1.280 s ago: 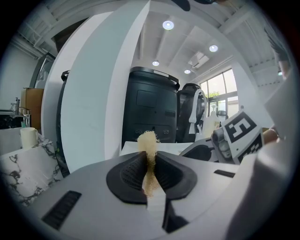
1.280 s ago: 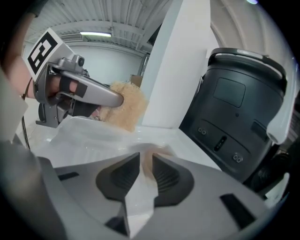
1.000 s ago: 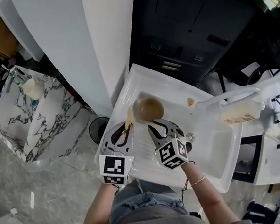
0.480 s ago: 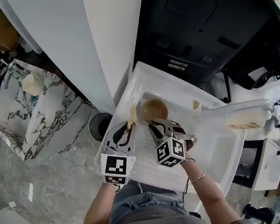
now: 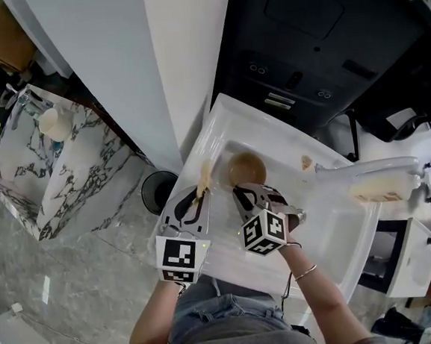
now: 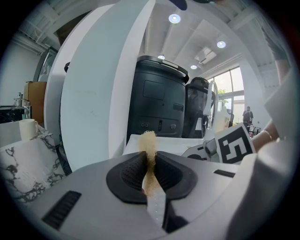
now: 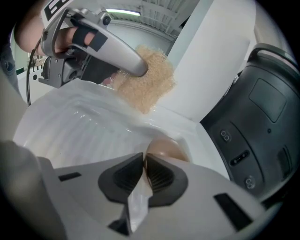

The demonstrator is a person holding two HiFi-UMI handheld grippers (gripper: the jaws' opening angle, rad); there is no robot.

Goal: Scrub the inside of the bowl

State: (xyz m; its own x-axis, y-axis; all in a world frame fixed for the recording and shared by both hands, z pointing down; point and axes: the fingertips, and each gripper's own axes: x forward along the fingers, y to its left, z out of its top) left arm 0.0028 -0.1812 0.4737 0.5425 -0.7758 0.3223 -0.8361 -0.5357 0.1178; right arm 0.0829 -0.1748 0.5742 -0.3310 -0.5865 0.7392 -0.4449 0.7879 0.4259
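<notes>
Left gripper [image 6: 149, 158] pinches sponge [image 6: 149, 139]; right gripper [image 7: 144, 160] clamps bowl [image 7: 165, 148] rim.

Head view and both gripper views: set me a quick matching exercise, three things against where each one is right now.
Things:
1. sponge
2. bowl
3. dark bin

Places:
A. in the white sink, rim pinched by the right gripper
B. on the floor beside the sink unit
C. clamped in the left gripper

Pairs: 1-C, 2-A, 3-B

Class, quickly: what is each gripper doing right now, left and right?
Left gripper: closed on the sponge.
Right gripper: closed on the bowl rim.
</notes>
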